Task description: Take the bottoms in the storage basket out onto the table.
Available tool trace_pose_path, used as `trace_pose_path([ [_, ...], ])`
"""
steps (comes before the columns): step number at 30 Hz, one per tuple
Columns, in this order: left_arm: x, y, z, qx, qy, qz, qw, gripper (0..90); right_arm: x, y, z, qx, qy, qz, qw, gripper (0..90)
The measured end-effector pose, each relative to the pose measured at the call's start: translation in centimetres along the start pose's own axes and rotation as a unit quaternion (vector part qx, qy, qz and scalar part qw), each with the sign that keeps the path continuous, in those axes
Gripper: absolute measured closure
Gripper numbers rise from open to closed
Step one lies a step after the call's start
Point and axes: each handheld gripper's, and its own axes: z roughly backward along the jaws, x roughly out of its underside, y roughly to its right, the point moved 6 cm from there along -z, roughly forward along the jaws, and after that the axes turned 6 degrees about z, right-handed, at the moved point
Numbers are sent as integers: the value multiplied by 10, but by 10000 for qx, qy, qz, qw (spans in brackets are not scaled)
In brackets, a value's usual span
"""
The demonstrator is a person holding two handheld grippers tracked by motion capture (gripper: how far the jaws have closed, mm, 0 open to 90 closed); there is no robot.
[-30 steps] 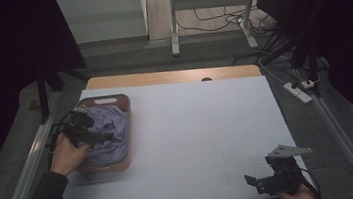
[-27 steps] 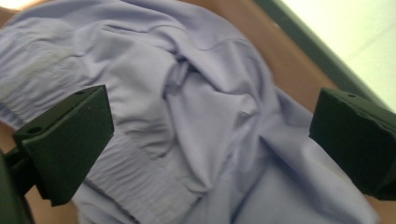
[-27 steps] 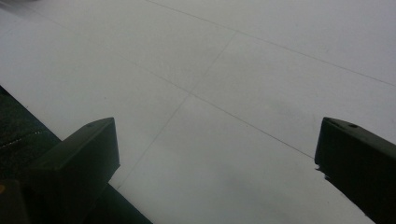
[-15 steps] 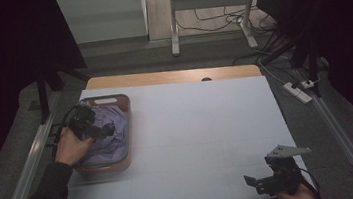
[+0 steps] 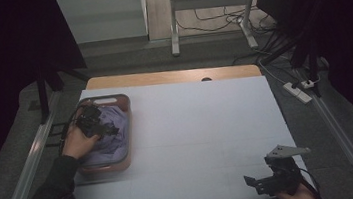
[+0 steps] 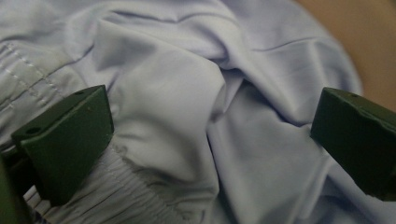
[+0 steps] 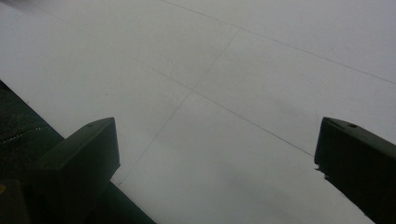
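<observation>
Lilac garment (image 6: 196,107) bunched in brown basket (image 5: 124,105); left gripper (image 6: 212,135) over it, jaws spread wide, gripping nothing. Right gripper (image 7: 217,158) wide apart, empty, above white table (image 7: 261,70).

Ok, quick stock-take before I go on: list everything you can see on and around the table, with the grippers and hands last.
Basket: one, brown, left side of the table.
Cloth: one, pale lilac, crumpled inside the basket, with a gathered stitched band.
Table cover: one, white, over most of the top.
Table edge: one bare wooden strip along the far side.
Power strip: one, white, on the floor to the right.
Cables: several, dark, on the floor beyond the table.
Metal stand: one, grey, beyond the table.
Left gripper: black, jaws wide apart over the cloth.
Right gripper: black, jaws apart above the bare cover, near corner.
Left hand: on its gripper, dark sleeve.
</observation>
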Motion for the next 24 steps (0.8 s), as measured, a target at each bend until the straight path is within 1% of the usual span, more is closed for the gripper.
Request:
trace_pose_path([
  [3, 1, 2, -6, 54, -140, -36, 9999, 0, 0, 0, 0, -2, -3, -9, 10000, 1],
  [4, 1, 3, -7, 101, -179, -50, 9998, 0, 0, 0, 0, -5, -3, -9, 10000, 1],
  [7, 6, 7, -12, 250, -434, -114, 9987, 0, 0, 0, 0, -5, 2, -7, 10000, 1],
  [9, 9, 12, -15, 315, -551, -191, 9978, 0, 0, 0, 0, -8, 0, -13, 10000, 1],
  [10, 10, 13, -16, 297, -607, -286, 9973, 0, 0, 0, 0, -8, -3, -6, 10000, 1],
  [14, 14, 16, -20, 28, -698, -614, 9957, 0, 0, 0, 1, -4, -16, 10, 10000, 1],
  [16, 16, 19, -23, -200, -737, -796, 9939, 0, 0, -1, 1, -5, -15, 16, 10000, 1],
  [18, 17, 22, -27, -474, -750, -842, 9925, 0, 0, -1, 0, -8, -18, 17, 10000, 1],
  [20, 17, 23, -28, -539, -766, -824, 9922, 0, 0, -1, 0, -3, -22, 22, 10000, 1],
  [24, 18, 22, -27, -539, -737, -817, 9925, 3, 0, -1, 0, -4, -24, 59, 10000, 1],
])
